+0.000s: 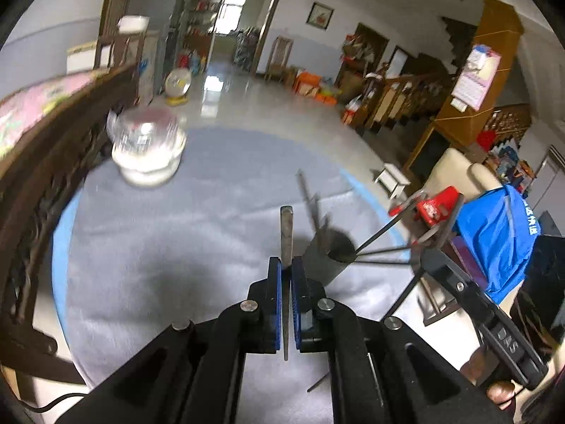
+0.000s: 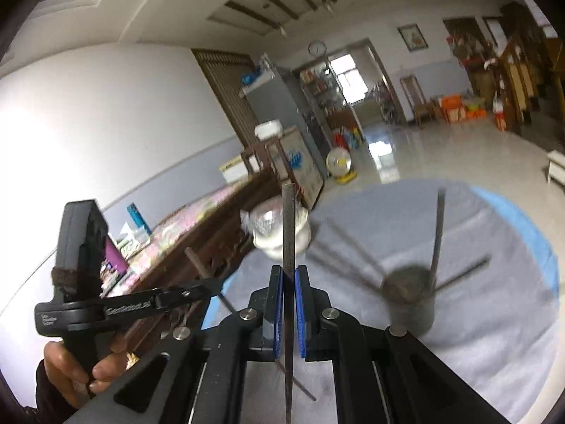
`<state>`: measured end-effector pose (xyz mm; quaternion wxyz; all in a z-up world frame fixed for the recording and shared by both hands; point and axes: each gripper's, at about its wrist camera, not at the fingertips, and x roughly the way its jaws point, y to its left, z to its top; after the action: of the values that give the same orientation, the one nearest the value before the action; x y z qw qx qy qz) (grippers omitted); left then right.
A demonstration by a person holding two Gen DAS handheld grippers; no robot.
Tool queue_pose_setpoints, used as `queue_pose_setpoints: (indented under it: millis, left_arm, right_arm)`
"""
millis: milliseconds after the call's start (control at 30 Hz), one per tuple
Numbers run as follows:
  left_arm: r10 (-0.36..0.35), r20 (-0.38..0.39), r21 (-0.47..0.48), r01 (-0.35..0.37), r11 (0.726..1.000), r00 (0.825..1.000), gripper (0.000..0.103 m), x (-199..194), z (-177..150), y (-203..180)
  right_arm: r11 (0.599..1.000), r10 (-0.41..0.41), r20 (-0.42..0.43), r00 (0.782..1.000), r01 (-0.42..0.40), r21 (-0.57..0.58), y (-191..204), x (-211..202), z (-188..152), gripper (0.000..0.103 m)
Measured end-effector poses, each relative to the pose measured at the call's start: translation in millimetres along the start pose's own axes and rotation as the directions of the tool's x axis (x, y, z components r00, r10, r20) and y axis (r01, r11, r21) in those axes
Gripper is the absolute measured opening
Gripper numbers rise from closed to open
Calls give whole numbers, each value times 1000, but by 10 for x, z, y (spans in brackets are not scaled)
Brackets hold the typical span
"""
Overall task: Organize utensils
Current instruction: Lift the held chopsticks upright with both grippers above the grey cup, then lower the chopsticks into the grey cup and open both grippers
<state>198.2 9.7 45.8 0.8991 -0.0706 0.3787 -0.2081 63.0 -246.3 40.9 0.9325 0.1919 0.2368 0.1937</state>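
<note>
Both grippers, left (image 1: 286,275) and right (image 2: 289,282), fingers clamped on chopsticks (image 1: 286,233); "DAS" on handle (image 1: 507,345).

A dark round holder (image 1: 326,251) stands on the grey cloth, with several thin metal sticks (image 1: 383,251) leaning out of it in different directions. Two more flat grey metal sticks (image 1: 286,233) (image 2: 289,233) stand upright above the cloth, each clamped between blue pads.
</note>
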Motion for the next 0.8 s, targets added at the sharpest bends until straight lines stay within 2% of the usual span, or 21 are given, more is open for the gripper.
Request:
queue_pose_setpoints:
  millis: [133,267,433,500,667,800]
  left_arm:
    - [-22,69,34,19,999,997,6,-170,309,-213]
    - [-31,122,63,23,998,992,6,-218,578,-435]
    - [-22,165,65,12,998,986,6,-62,820,-670]
    - [-15,174,51,6,999,985,6,72,889,-731]
    - [26,178,31,-32,999,984,6,394,903,-837]
    - [62,176,11,-65,998,982,6,659,835,-870]
  right_arm:
    - [998,-63,67,996,65,-26,15,-94,382,7]
    - [987,-151,117,982,156,-34,-37,-47,719,7]
    - [957,-273,184,944,286,-45,-56,30,997,7]
    - [939,-325,220,920,342,-42,-52,73,1049,7]
    - [909,-400,218,890,416,-33,-94,251,1067,7]
    - [898,-431,195,881,440,-4,-250,350,1141,7]
